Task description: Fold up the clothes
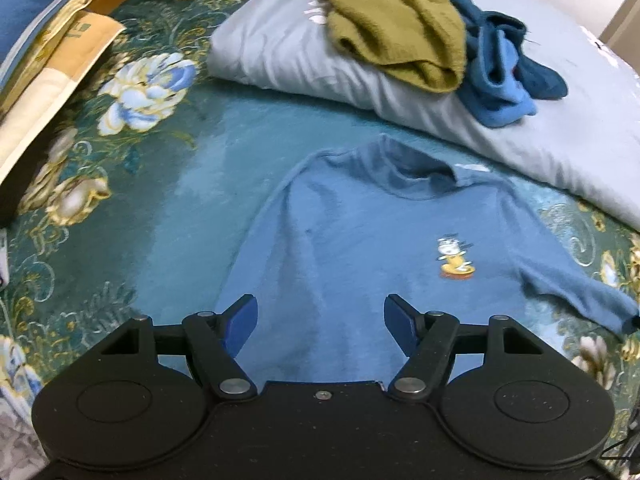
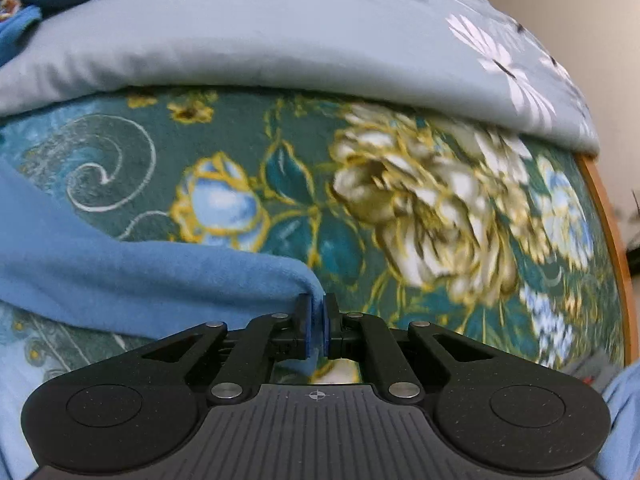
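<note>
Clothes wait across the bed with its green floral cover: a blue T-shirt lies spread face-up in the middle, below a grey pillow that carries a crumpled olive garment and a dark blue one. Over the shirt's lower part the left tool hangs with jaws wide apart and nothing between them. Off to the side, the right tool has its jaws nearly together with the tip of the shirt's sleeve between the pads.

Soft, even indoor light fell without hard shadows or glare. Fisheye bending curved the edges; motion blur smeared the floral bedspread at right.
</note>
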The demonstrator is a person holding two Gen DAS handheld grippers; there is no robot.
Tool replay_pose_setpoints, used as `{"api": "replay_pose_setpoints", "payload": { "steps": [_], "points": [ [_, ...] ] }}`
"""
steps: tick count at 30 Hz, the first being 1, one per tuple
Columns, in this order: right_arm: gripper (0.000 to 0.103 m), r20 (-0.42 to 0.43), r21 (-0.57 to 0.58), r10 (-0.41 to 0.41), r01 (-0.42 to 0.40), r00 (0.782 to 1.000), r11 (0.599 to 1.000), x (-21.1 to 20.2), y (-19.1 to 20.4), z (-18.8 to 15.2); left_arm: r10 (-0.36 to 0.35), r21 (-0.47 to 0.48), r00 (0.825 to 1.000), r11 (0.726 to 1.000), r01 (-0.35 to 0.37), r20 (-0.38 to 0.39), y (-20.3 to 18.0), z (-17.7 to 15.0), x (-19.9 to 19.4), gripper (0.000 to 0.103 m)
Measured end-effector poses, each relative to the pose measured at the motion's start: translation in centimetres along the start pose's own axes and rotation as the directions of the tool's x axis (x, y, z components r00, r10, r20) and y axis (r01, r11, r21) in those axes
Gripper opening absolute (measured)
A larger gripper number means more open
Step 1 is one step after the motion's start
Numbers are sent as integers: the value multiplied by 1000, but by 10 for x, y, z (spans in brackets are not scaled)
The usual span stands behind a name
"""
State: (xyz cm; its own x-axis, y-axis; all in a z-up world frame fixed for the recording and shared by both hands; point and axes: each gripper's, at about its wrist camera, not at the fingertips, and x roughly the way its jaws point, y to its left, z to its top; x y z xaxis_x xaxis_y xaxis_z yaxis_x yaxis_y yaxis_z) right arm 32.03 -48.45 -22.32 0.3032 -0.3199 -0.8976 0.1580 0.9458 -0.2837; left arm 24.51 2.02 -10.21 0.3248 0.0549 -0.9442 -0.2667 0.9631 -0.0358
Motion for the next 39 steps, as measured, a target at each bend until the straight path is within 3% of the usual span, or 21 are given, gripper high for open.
{"api": "replay_pose_setpoints", "payload": {
  "steps": [1,2,7,14,17,20,24,28,29,34,39],
  "points": [
    [34,11,33,-8,7,1000,999,-5,-3,-3,12,8,1000,1000,-12,-3,5,-1,0,70],
    [41,28,75,-19,17,999,997,-13,-7,-7,25,19,1000,1000,-25,-6,10,-3,0,71],
    [45,104,211,27,-48,994,976,-68,-10,-53,77,67,996,995,-74,-43,42,-24,13,71],
    [46,13,323,67,-68,998,944,-125,31,-132,56,164,992,986,-38,-111,88,-75,56,64],
    [46,-19,332,88,-77,996,940,-142,56,-145,37,173,989,985,-12,-143,104,-90,74,51],
    [46,-5,305,85,-80,996,949,-159,80,-143,31,184,985,983,1,-171,117,-102,91,41],
    [48,34,264,91,-96,995,960,-182,111,-133,-15,178,987,983,44,-159,126,-111,93,40],
    [48,53,217,109,-118,993,969,-194,140,-122,-81,172,985,979,107,-151,123,-118,88,5],
    [48,55,206,116,-125,992,971,-196,148,-120,-97,172,984,978,122,-151,122,-119,86,1],
    [48,72,147,152,-161,986,976,-209,184,-108,-153,155,982,973,168,-108,135,-112,70,0],
    [48,79,109,165,-173,983,979,-215,204,-99,-55,141,997,989,48,45,182,-77,48,0]
  ]
}}
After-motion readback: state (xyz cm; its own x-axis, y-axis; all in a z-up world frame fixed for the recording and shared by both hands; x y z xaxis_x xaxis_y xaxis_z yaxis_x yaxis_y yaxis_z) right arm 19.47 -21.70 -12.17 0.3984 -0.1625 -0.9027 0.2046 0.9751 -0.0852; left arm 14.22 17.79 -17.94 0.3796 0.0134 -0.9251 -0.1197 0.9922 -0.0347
